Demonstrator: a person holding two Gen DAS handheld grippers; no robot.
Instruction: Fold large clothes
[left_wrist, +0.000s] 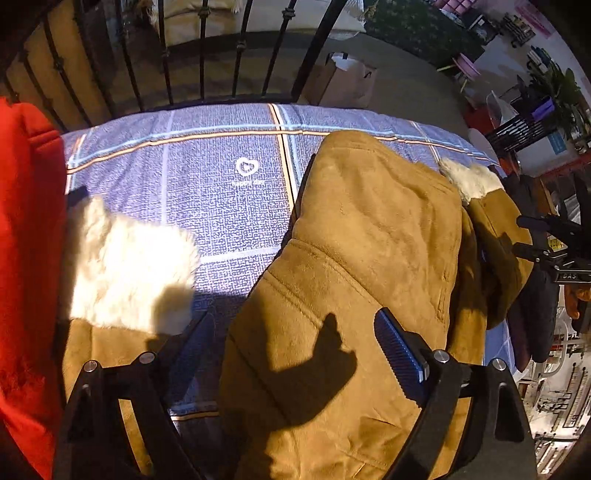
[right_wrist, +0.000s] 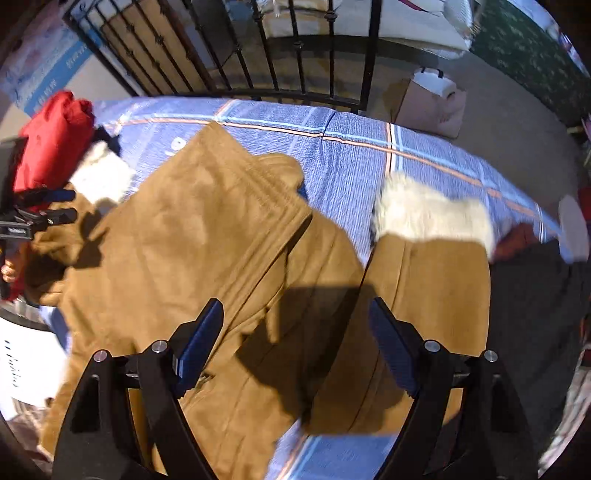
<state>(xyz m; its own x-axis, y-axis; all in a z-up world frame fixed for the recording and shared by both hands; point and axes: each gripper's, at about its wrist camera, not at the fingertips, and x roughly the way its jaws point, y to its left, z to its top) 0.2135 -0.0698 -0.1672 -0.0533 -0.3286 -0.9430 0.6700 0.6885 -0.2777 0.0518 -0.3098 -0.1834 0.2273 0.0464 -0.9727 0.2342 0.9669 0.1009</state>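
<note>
Lying across the middle of the blue checked bed cover (left_wrist: 221, 155) is the brown suede coat (left_wrist: 369, 236), its white fur cuffs (left_wrist: 133, 269) spread toward both side edges. Left gripper (left_wrist: 295, 343) and right gripper (right_wrist: 295, 332) hover above it, jaws wide, holding nothing.

Left hand-held gripper (left_wrist: 295, 343) and right hand-held gripper (right_wrist: 295, 325), both downward, jaws apart

Both wrist views steeply downward, close, sharing tan coat (left_wrist: 351, 258)
</note>
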